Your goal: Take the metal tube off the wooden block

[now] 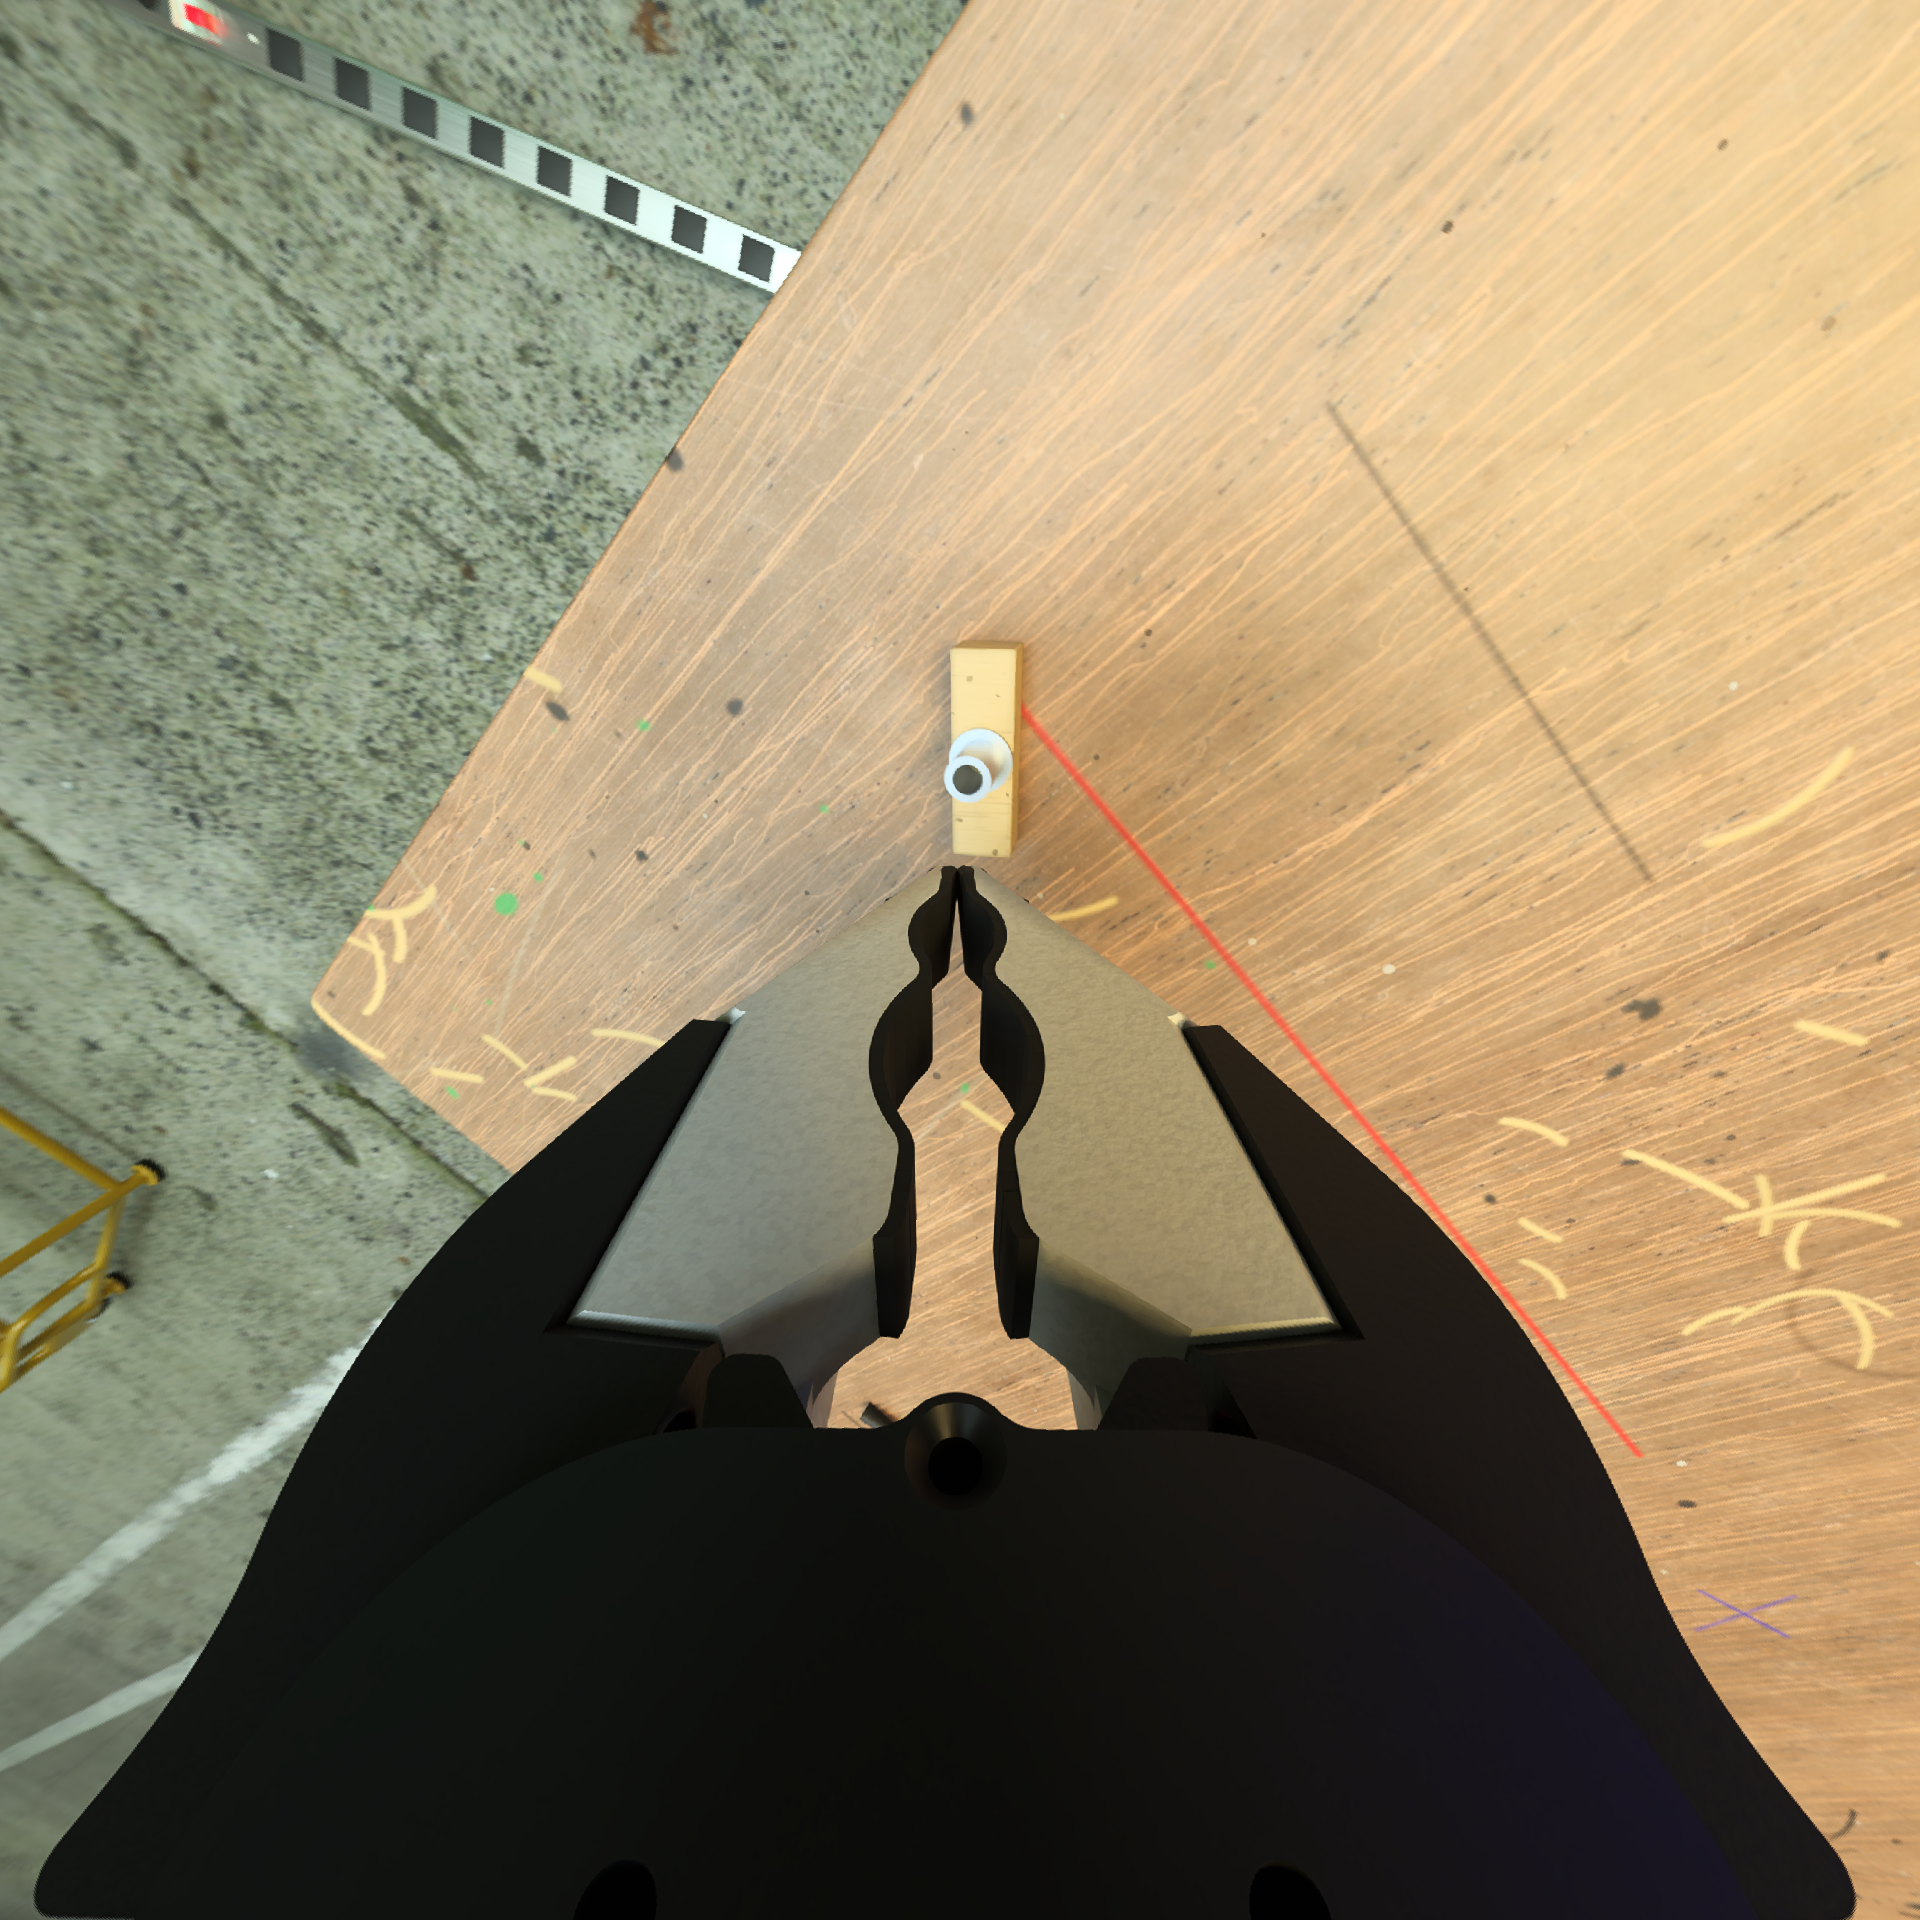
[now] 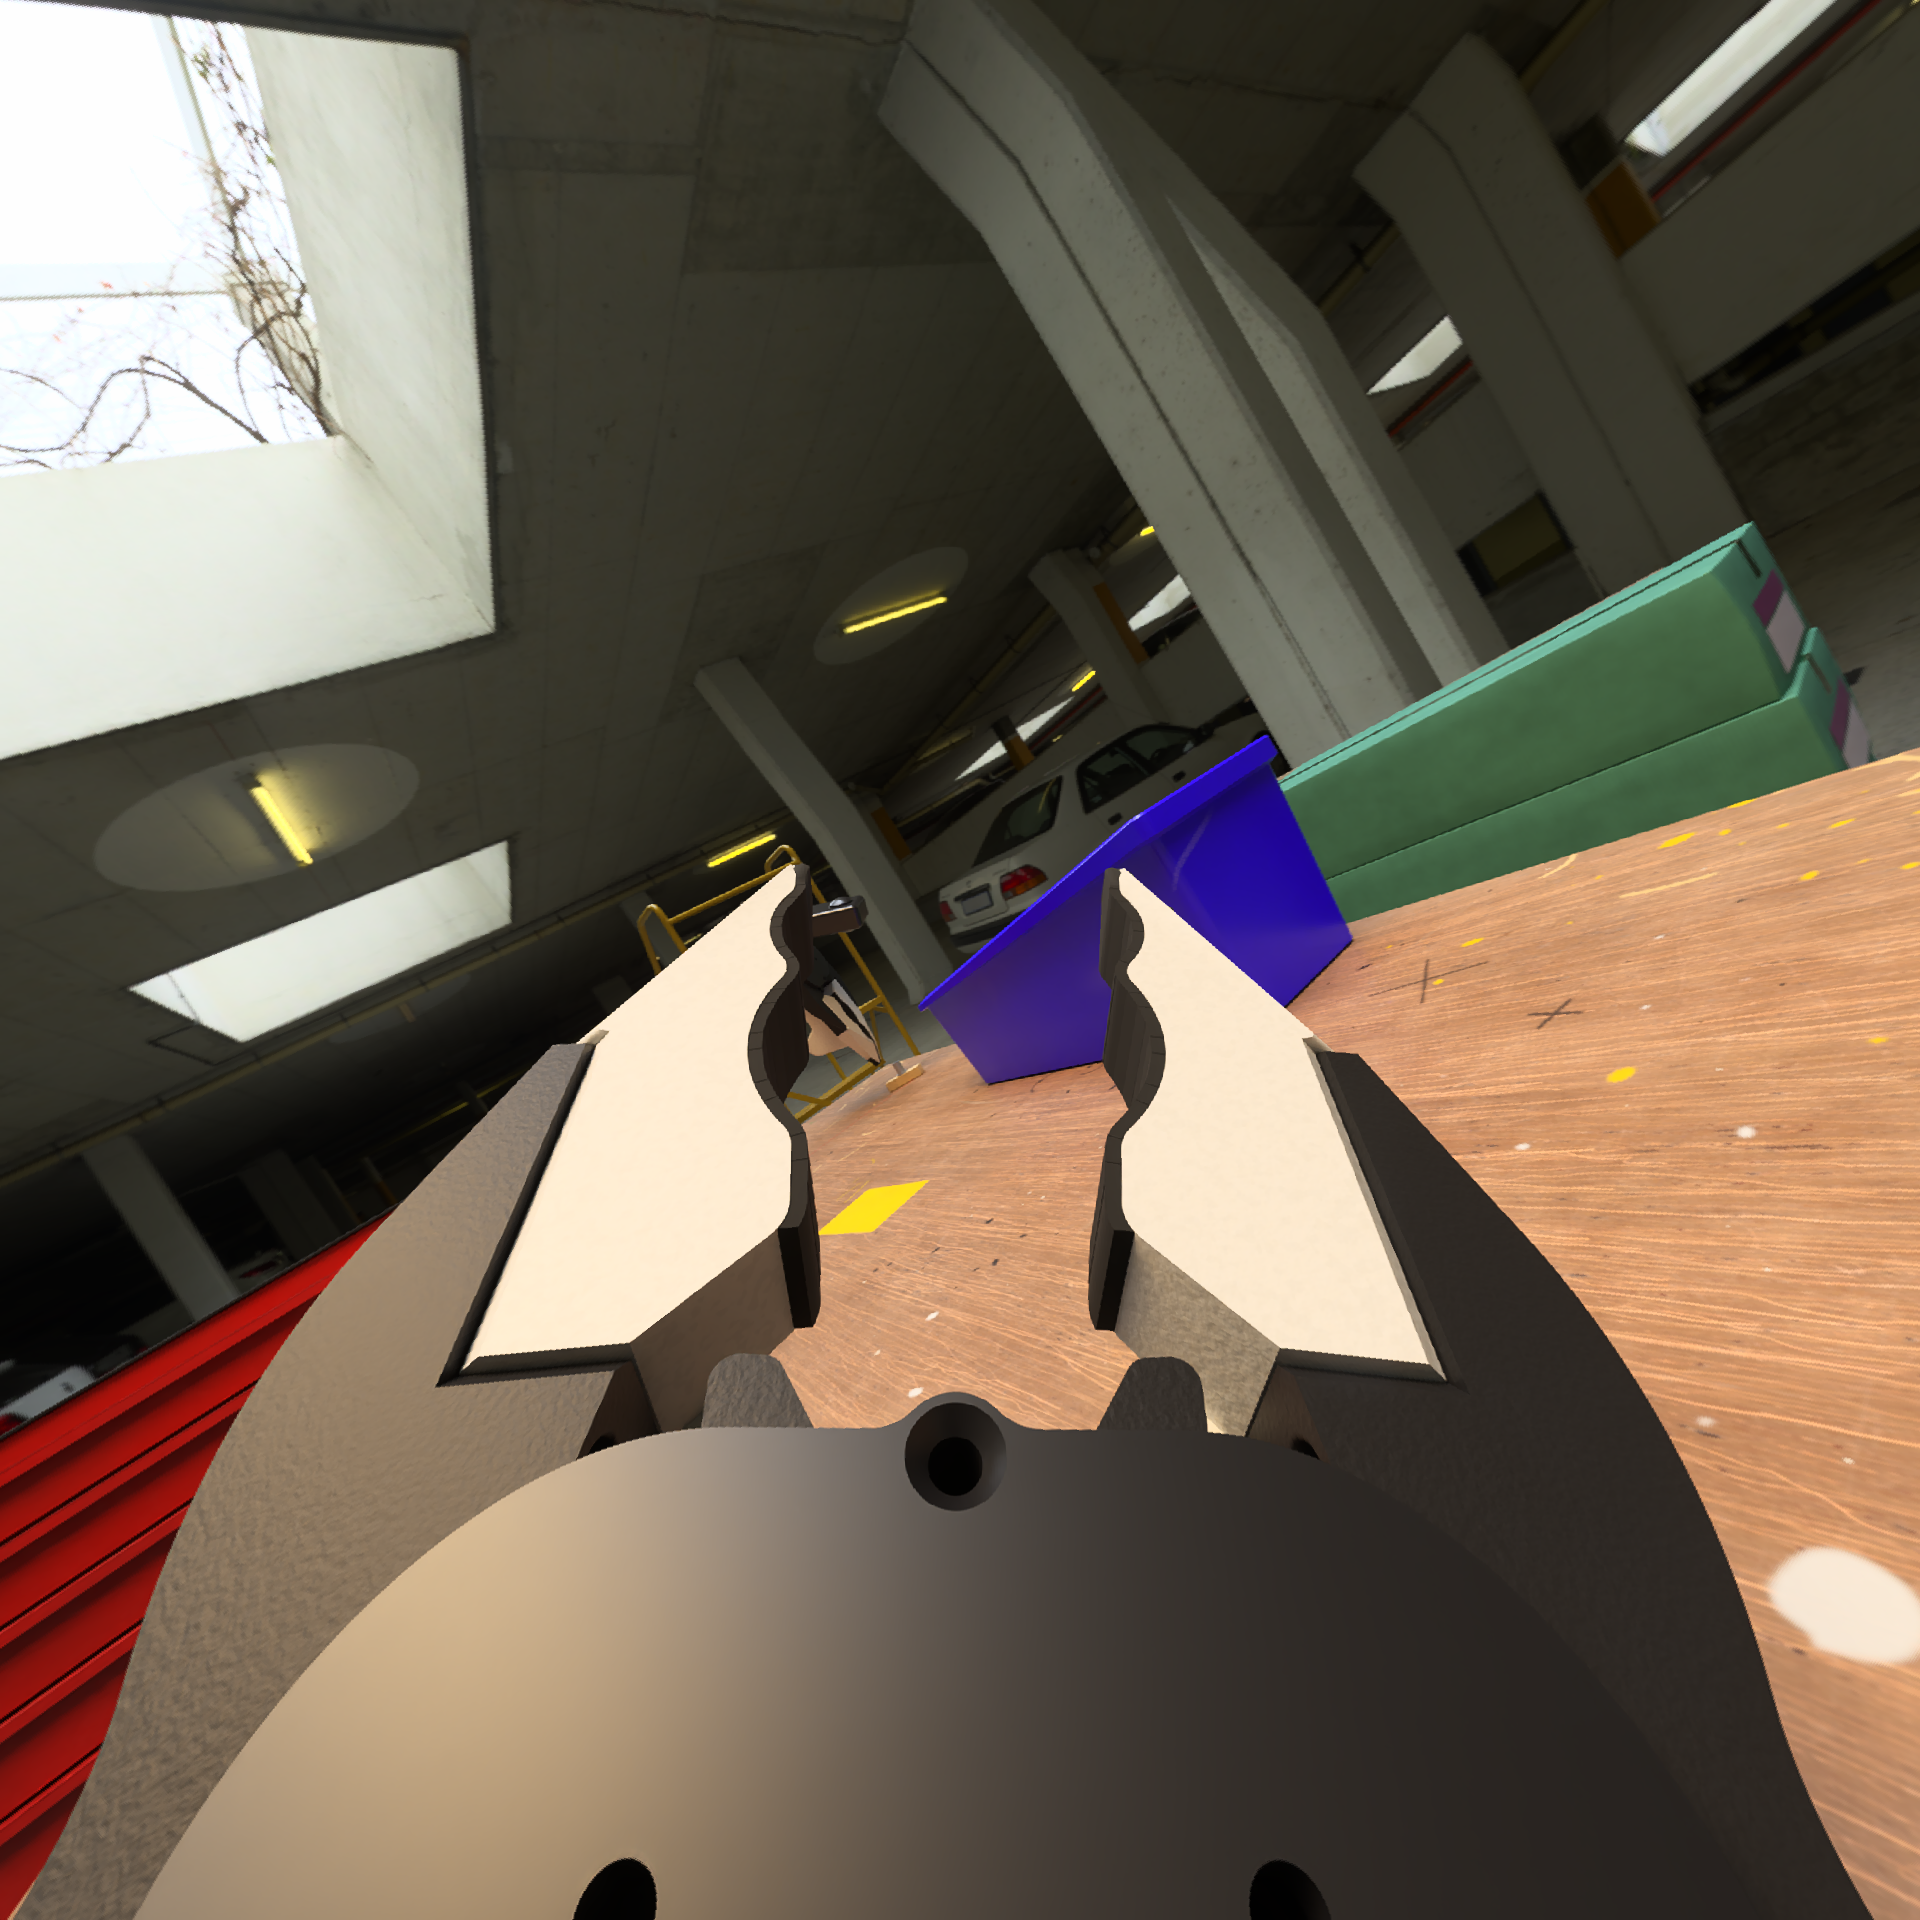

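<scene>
Looking down through your left wrist view, you see the left gripper [image 1: 957, 871] with its fingertips pressed together, holding nothing, poised above the wooden table [image 1: 1351, 520]. The wooden block [image 1: 985, 717], a pale, smooth-faced rectangular bar, lies just beyond the tips at 12 o'clock. The metal tube [image 1: 972, 771], a short, light grey cylinder with a flared base and an open bore, stands on the block's nearer half. The table's edge runs diagonally from 7 o'clock to 12 o'clock, well left of the block, with speckled concrete floor [image 1: 260, 520] past it. Toward 3 o'clock you have wide, scratched plywood to move over, crossed by a thin red line [image 1: 1330, 1081] that starts beside the block.

In your right wrist view, the right gripper [image 2: 951, 883] has its cream-faced, scalloped fingers spread apart with nothing between them, angled low over the same grainy tabletop. A glossy blue bin [image 2: 1226, 894] with sloped walls sits ahead at 1 o'clock, and matte green boxes [image 2: 1558, 748] are stacked behind it at 2 o'clock. A yellow patch [image 2: 871, 1207] marks the wood between the fingers.
</scene>
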Available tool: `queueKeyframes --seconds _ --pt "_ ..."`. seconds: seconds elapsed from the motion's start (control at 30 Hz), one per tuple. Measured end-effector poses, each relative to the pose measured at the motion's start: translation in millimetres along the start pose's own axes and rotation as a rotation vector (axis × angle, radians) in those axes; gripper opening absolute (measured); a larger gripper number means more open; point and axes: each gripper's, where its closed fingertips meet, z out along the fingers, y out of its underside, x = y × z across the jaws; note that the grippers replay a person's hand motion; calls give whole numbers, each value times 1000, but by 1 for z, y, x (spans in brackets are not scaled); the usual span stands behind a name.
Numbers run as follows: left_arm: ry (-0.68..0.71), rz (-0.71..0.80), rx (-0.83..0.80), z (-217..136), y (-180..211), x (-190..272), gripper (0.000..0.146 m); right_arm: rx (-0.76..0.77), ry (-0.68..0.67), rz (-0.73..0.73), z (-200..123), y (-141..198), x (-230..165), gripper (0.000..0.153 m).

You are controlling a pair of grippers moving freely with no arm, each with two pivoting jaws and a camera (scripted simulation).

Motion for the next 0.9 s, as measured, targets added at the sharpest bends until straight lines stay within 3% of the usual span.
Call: queueKeyframes --seconds 0.27,0.43,0.63,0.9 --pt "-14 -17 5 -8 6 17 0 -22 -39 23 3 5 -5 55" --pt "-68 -61 87 -28 3 3 8 -17 -42 21 2 4 -7 54" --pt "-2 -163 216 -35 -12 -8 14 -19 -43 23 2 5 -7 54" --pt "43 -117 63 0 -14 2 20 -14 -38 28 2 4 -6 54"
